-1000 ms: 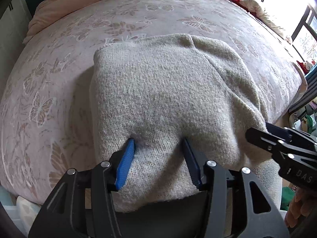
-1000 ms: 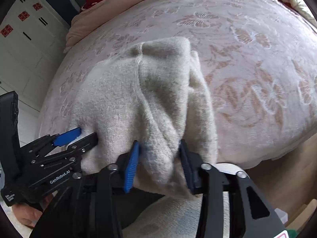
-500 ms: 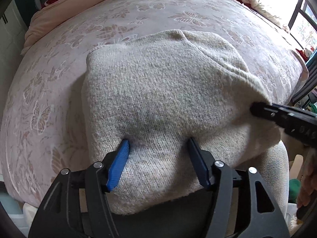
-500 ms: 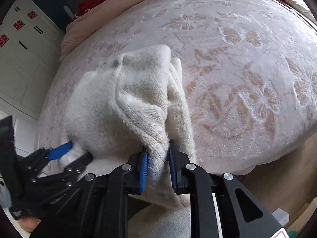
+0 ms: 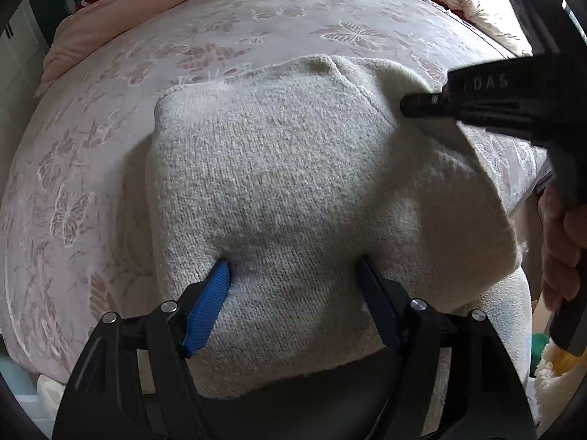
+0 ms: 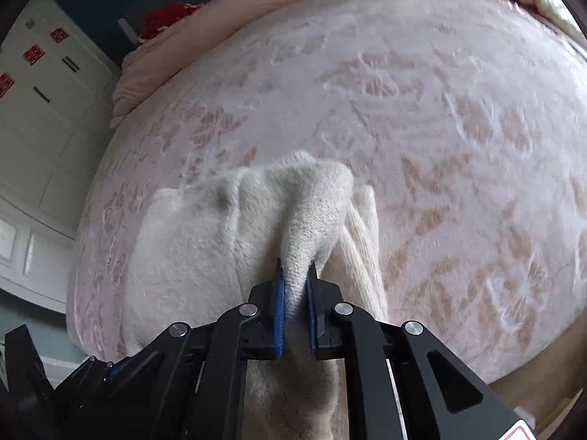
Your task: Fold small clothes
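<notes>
While the cream-white knitted wool sweater [image 5: 293,190] lies bunched on the pale pink bedspread patterned with butterflies [image 5: 91,117], near the bed's front edge, the left wrist view shows the left gripper [image 5: 293,275] with its blue-padded fingers [image 5: 209,300] spread wide, pressed into the near part of the knit and clamping nothing; fabric bulges between them and the hem hangs over the gripper's body. At the right of that view the black right gripper [image 5: 414,104] reaches in over the sweater's far right shoulder, and the person's hand [image 5: 561,249] is wrapped around its handle. From the right wrist view, the right gripper [image 6: 295,289] has its fingers drawn close together on a raised ridge of the sweater [image 6: 304,220], pinching a fold that peaks up towards the jaws, while the rest of the garment [image 6: 183,256] slumps to the left over the bedspread [image 6: 458,128]; this view is somewhat blurred. A peach quilt [image 6: 205,36] is rolled at the bed's far end. Judging by the rounded, uneven bundle, the sweater looks partly folded at best: one side is gathered and lifted, probably to be carried across, and squaring the edges and flattening the stack remain to be done.
</notes>
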Demonstrator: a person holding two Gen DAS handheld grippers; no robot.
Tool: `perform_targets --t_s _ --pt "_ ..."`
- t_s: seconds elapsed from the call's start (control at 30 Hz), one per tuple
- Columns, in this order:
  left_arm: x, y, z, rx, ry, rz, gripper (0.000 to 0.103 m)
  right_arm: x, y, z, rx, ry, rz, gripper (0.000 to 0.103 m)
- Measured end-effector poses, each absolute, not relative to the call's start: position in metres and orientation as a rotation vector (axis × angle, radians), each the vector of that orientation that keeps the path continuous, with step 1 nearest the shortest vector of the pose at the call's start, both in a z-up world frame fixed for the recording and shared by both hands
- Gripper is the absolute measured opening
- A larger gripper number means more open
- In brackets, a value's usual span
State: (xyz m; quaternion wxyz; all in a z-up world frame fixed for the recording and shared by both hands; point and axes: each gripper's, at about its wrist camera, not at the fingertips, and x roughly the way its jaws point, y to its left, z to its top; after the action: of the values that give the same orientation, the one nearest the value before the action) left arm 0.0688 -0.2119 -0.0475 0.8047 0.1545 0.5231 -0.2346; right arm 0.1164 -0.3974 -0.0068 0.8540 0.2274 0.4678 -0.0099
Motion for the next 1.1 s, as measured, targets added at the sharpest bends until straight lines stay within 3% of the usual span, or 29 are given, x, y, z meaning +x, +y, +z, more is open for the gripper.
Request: perform_targets --t_s 0.13,0.23,0.27,0.37,0.53,0.63,0.67,0.73,0.93,1.1 --pt "0.074 -0.211 -0.046 0.295 1.121 -0.501 0.069 0.128 -0.388 0.026 0.366 0.899 -0.009 0.008" --pt "0.075 -0.214 -0.048 0.312 1.121 -0.502 0.070 0.159 -0.388 -0.047 0.259 1.118 -0.095 0.010" --pt "0.074 -0.215 -0.048 0.322 1.119 -0.508 0.070 0.156 -0.391 -0.059 0.277 1.115 -0.089 0.009" --pt "0.073 -0.215 -0.049 0.340 1.116 -0.508 0.071 0.143 -0.402 -0.028 0.387 1.056 -0.112 0.015" --pt "0.072 -0.215 -0.049 0.341 1.114 -0.509 0.074 0.089 -0.384 0.038 0.404 0.911 -0.040 0.016" --pt "0.071 -0.214 -0.049 0.340 1.113 -0.506 0.074 0.086 -0.366 0.010 0.338 1.037 -0.017 0.016" --pt "0.070 -0.214 -0.048 0.340 1.112 -0.505 0.074 0.089 -0.362 -0.015 0.293 1.112 -0.041 0.010" --pt "0.070 -0.214 -0.048 0.342 1.117 -0.516 0.074 0.086 -0.361 -0.046 0.262 1.146 -0.056 0.009" --pt "0.067 -0.211 -0.046 0.358 1.108 -0.502 0.074 0.075 -0.351 0.019 0.255 1.045 -0.037 0.010" --pt "0.066 -0.213 -0.045 0.353 1.115 -0.496 0.074 0.078 -0.353 -0.047 0.275 1.186 -0.052 0.005"
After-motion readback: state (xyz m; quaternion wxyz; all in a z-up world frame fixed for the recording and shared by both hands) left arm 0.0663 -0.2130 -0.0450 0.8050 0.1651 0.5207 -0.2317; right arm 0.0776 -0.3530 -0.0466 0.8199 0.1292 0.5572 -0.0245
